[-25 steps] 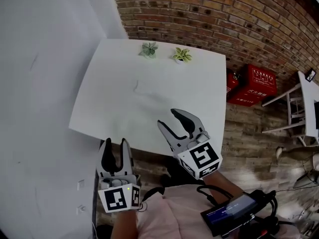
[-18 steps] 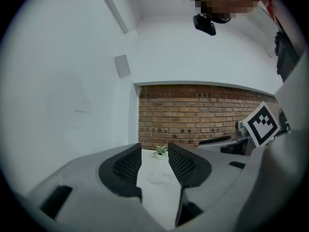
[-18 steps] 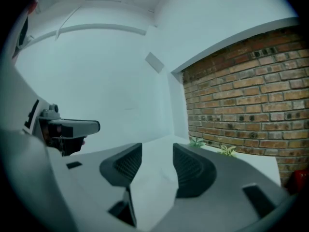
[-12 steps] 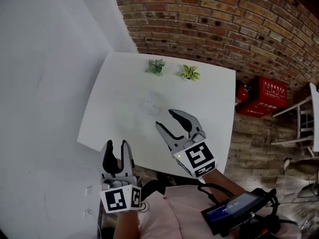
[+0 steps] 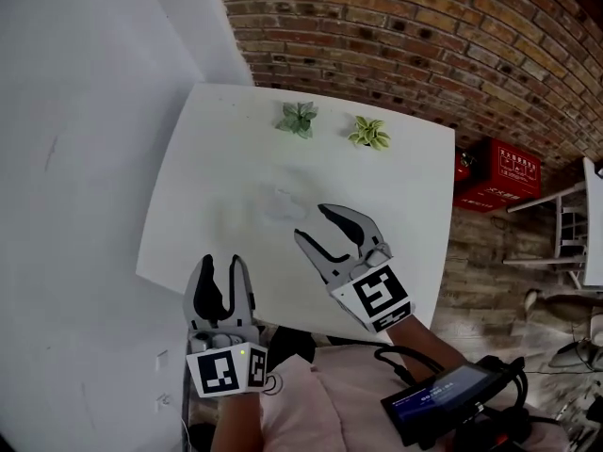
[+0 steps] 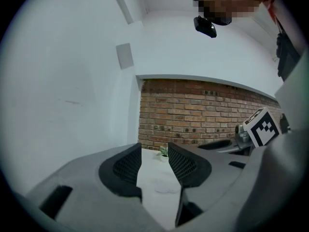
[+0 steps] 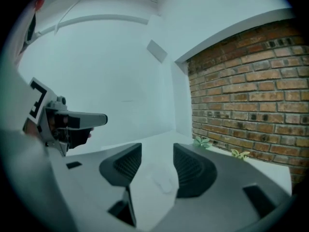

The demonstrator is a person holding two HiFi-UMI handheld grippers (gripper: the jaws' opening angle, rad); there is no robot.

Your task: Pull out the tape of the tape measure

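Observation:
A small, pale, rounded white object (image 5: pixel 281 203), which I take for the tape measure, lies flat near the middle of the white table (image 5: pixel 217 149). It shows faintly ahead of the jaws in the left gripper view (image 6: pixel 162 188) and in the right gripper view (image 7: pixel 164 182). My left gripper (image 5: pixel 220 269) hovers at the table's near edge, open, with nothing between its jaws (image 6: pixel 154 153). My right gripper (image 5: pixel 316 224) is over the near part of the table, just right of and short of the object. It is open and holds nothing (image 7: pixel 157 153).
Two small potted plants (image 5: pixel 299 118) (image 5: pixel 370 132) stand at the table's far edge by the brick wall (image 5: pixel 452 36). A white wall (image 5: pixel 75 111) runs along the left. Red boxes (image 5: pixel 497 175) and white furniture (image 5: pixel 575 224) stand on the wooden floor to the right.
Both grippers have moved forward toward the table; the left one's tips now reach its near edge. Neither jaw gap has visibly changed.

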